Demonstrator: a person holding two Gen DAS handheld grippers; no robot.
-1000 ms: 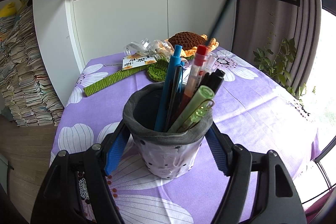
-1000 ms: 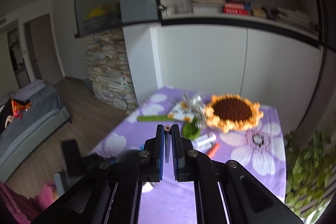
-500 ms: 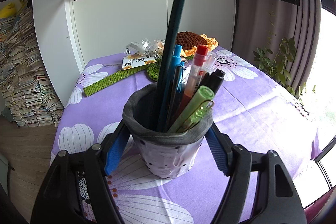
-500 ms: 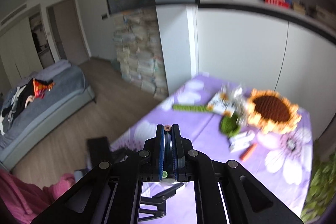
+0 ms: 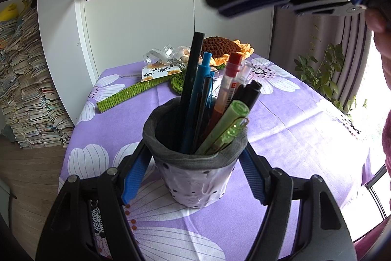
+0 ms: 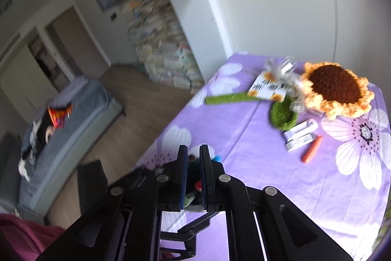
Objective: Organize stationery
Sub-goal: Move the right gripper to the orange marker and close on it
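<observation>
Left tool (image 5: 193, 177) clamps the fabric pen holder (image 5: 195, 175) on the bench (image 5: 305, 138). Right tool (image 5: 244, 5), clenched and empty, hangs above the dark pencil (image 5: 190, 80). Risk: snagging pens, tipping holder.

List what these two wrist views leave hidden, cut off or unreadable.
- Pen holder, left wrist view: its inside and the pens' lower ends, hidden by its grey rim.
- Right gripper, left wrist view: blurred, cut by the top edge, so its grip cannot be read there.
- White tube, right wrist view: label too small and blurred.
- Card, left wrist view: print too small.
</observation>
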